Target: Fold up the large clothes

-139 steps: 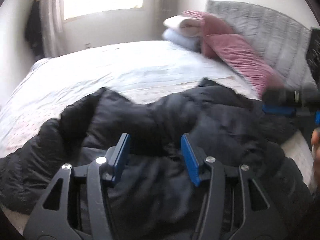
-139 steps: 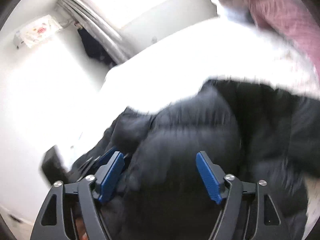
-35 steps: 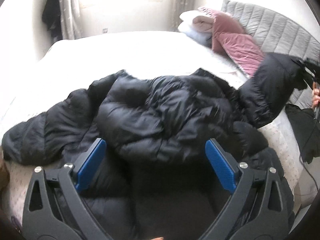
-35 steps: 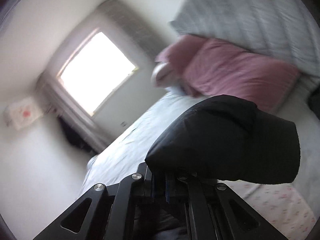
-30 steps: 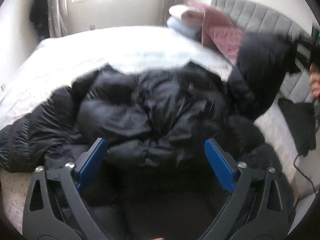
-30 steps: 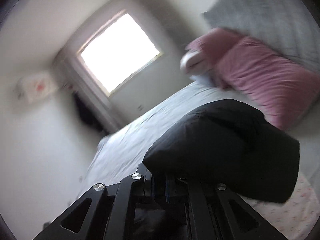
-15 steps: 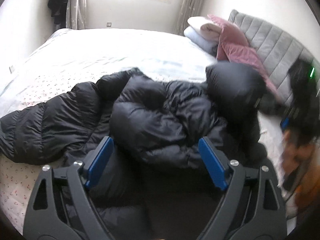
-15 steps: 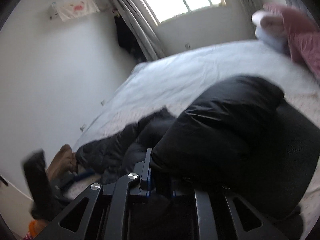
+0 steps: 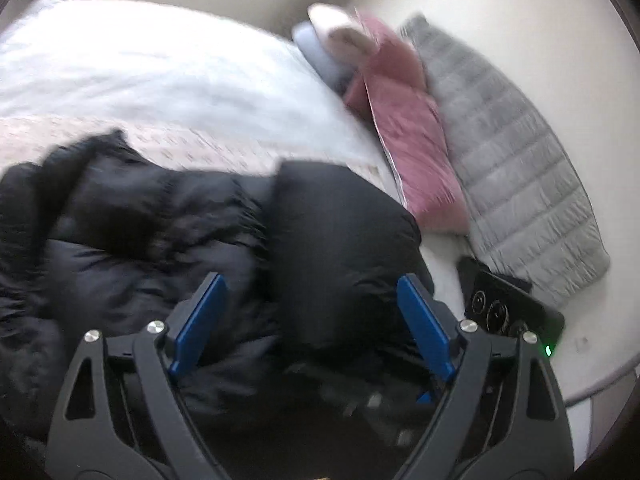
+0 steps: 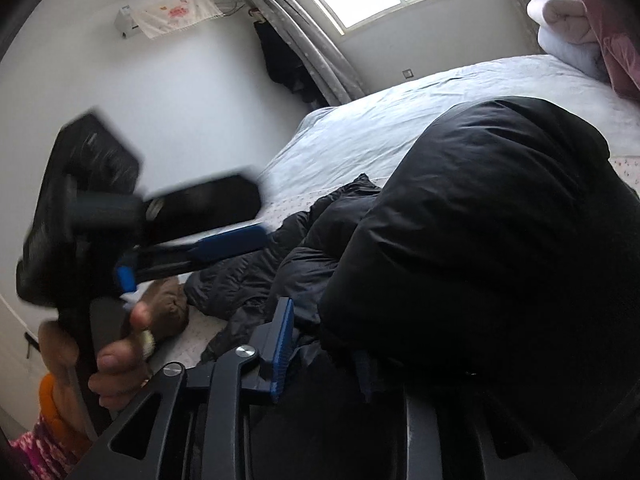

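**Sleeve over the body, most of the folding yet to come**

The black puffer jacket (image 9: pixel 168 240) is lying crumpled across the near side of the bed (image 9: pixel 160 80), and its right sleeve (image 10: pixel 492 240) is lying folded inward over the body, bulging up right in front of the right gripper (image 10: pixel 344 344). That gripper's left blue pad is showing clear of the fabric; the other finger is hidden behind the sleeve, so whether it is gripping or letting go cannot be told. The left gripper (image 9: pixel 312 324) is hovering wide open above the jacket, holding nothing. By the look of it, only this first sleeve fold is in; the far sleeve is sprawling loose toward the bed's edge, and the body is looking bunched and unflattened. No brand, label or readable writing is showing anywhere; the dark device (image 9: pixel 508 312) beside the grey headboard (image 9: pixel 520 168) is showing only round dials and a green light.
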The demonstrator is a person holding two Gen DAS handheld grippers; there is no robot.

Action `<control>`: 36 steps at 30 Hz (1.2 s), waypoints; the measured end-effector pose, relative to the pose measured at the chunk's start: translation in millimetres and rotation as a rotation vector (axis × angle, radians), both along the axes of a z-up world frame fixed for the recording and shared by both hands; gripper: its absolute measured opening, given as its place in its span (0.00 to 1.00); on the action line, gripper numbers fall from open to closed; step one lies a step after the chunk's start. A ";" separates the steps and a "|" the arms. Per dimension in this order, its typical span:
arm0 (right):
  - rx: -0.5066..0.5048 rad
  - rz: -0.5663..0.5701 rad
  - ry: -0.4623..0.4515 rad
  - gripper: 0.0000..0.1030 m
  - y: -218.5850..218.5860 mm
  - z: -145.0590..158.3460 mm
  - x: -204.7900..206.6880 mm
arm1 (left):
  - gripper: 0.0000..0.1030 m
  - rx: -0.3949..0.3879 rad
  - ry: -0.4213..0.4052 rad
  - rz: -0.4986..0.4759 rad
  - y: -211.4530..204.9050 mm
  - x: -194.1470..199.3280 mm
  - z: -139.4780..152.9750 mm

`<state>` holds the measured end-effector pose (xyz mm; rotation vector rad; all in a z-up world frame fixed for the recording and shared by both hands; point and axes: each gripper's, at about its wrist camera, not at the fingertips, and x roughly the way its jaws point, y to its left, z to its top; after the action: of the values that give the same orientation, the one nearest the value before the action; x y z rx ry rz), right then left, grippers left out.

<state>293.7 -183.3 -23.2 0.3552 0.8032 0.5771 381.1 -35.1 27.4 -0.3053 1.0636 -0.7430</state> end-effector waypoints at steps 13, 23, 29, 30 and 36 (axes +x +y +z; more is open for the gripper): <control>-0.046 0.083 -0.037 0.55 -35.0 19.9 -33.2 | 0.05 -0.092 0.019 0.048 14.8 3.1 -11.8; -0.011 -0.151 -0.033 0.55 -83.2 17.8 -8.7 | 0.16 0.165 0.045 0.273 94.0 1.3 -58.6; -0.037 -0.225 0.112 0.55 -62.7 -13.4 44.6 | 0.75 -0.048 -0.053 0.285 138.0 -17.8 -25.2; -0.042 -0.220 0.113 0.55 -61.2 -15.5 42.4 | 0.78 -0.085 -0.086 0.289 147.5 -22.5 -17.7; -0.081 -0.178 0.115 0.55 -37.9 -22.2 44.4 | 0.89 -0.108 -0.120 0.194 135.2 -28.2 -7.5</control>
<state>338.2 -221.2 -45.4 0.3842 0.8927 0.3587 352.9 100.1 19.9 -0.4452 0.8687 -0.6372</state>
